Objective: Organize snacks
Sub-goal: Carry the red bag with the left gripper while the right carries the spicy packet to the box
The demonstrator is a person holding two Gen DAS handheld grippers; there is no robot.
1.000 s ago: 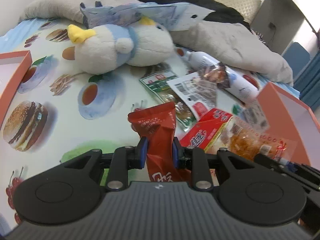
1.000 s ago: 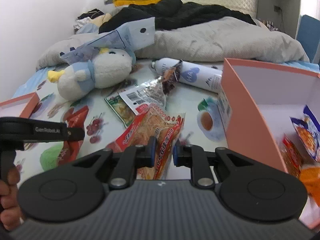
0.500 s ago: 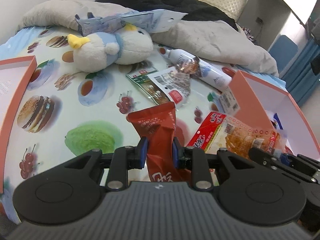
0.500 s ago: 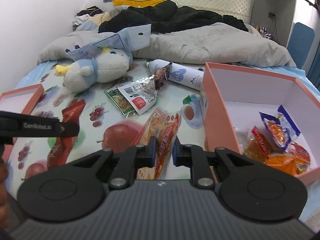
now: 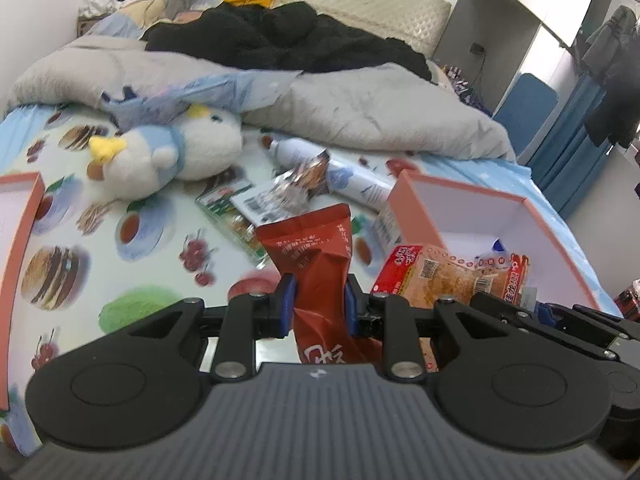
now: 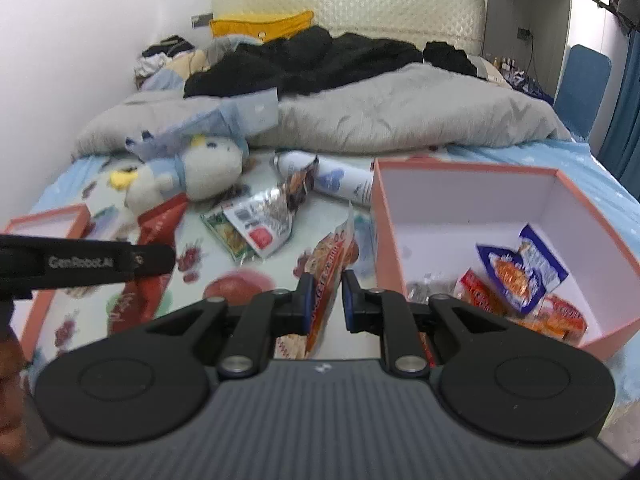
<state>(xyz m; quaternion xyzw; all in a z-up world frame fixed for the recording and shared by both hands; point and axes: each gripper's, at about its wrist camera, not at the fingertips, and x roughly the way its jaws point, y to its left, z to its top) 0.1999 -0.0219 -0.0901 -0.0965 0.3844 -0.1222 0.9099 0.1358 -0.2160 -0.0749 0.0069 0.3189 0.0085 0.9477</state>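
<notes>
A bed (image 6: 480, 152) with a food-print sheet fills both views, a grey quilt (image 6: 400, 116) bunched across its far half. On the right side of the sheet stands an open salmon-pink box (image 6: 460, 168), white inside, with several snack packets (image 6: 516, 272) lying in its near right corner. A second pink box (image 5: 24, 216) sits at the left edge of the bed. A blue-and-white plush bird (image 5: 168, 160) lies on its side near the quilt, and a white bottle (image 6: 340, 178) lies flat just left of the big box, with a silver torn wrapper (image 6: 272, 208) and a green packet (image 5: 230, 216) beside it.

The left gripper (image 5: 318, 300) has its blue pads pressed on a dark red snack pouch (image 5: 316, 248), pinching its waist. The pouch stands upright, long axis vertical, its sealed edge up and tilted slightly right, held clear of the sheet.

The right gripper (image 6: 324, 300) is nearly closed on an orange-and-red snack packet (image 6: 332, 256), gripped edge-on. From the left wrist camera this packet (image 5: 452, 276) shows its long axis running roughly level, left to right, just before the near wall of the big box and raised off the sheet.
</notes>
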